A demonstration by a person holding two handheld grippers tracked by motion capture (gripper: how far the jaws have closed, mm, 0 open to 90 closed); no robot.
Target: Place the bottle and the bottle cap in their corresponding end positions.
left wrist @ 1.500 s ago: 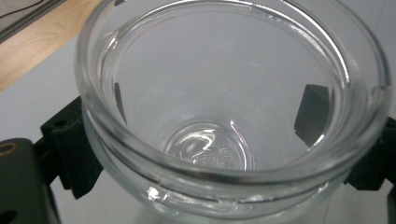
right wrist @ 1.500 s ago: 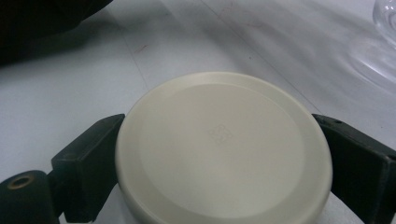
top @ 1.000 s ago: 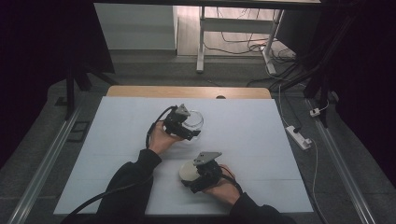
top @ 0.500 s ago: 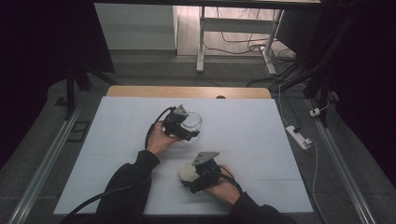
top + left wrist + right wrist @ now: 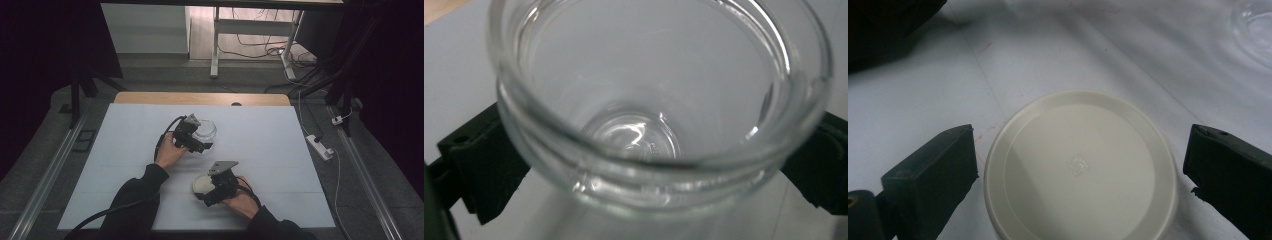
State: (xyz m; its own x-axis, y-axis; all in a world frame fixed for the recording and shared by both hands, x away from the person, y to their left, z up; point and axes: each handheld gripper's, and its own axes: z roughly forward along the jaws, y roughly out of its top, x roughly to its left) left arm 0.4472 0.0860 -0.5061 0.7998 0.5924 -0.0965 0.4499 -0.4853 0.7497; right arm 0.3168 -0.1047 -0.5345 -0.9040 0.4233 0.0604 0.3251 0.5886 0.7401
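A clear glass jar point(image 5: 207, 128), open-mouthed with no lid, is held just above the white table top point(image 5: 280, 145) near its middle, with my left gripper point(image 5: 201, 138) shut on it. In the left gripper view the jar point(image 5: 659, 75) has both black jaws of the left gripper point(image 5: 654, 167) pressed against its sides below the rim. A round cream lid point(image 5: 200, 183) lies flat on the table nearer the person. My right gripper point(image 5: 205, 190) stands open around it. In the right gripper view the lid point(image 5: 1080, 150) sits between the jaws of the right gripper point(image 5: 1080, 172), with gaps on both sides.
The table's wooden far edge point(image 5: 200, 98) runs along the back. A white power strip point(image 5: 320, 147) lies on the floor at the right, and a table frame point(image 5: 215, 45) with cables stands beyond. Metal rails flank the table.
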